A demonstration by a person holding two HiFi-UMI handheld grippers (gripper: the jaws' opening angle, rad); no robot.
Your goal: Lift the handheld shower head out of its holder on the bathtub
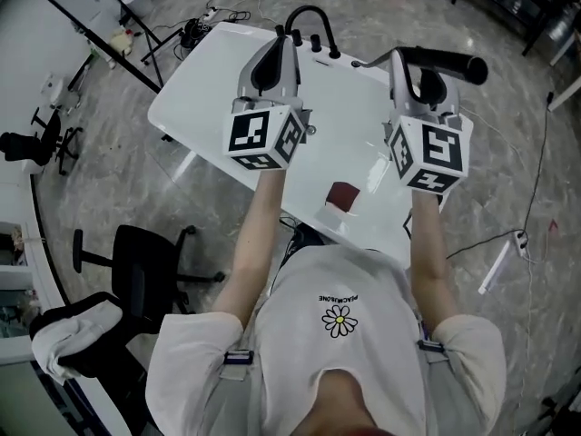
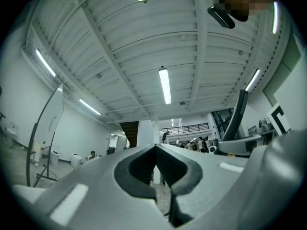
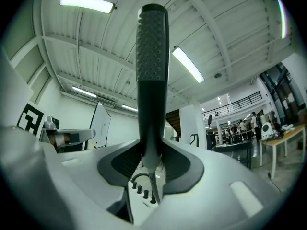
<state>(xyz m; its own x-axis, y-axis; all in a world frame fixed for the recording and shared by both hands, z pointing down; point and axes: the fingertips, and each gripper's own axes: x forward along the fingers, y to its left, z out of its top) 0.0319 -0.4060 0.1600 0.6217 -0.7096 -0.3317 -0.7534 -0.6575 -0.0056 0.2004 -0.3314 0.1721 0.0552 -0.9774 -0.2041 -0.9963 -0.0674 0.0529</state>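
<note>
My left gripper [image 2: 154, 150] was closed on nothing, its jaws meeting at the tips, idle above the glossy white bathtub [image 1: 195, 94]. My right gripper [image 3: 151, 152] gripped the long black dimpled handheld shower head [image 3: 152, 66] near its lower end, high above the small black tub fittings [image 3: 139, 189]. I judged it clear of its holder. The right move would be a straight raise, watching the grey ribbed hose [image 3: 152, 183] for tugging. The head view showed the head reaching out rightward. Only the right gripper view showed the jaws' bite.

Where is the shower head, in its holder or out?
Out: the right gripper is shut on the shower head, held above the bathtub.
</note>
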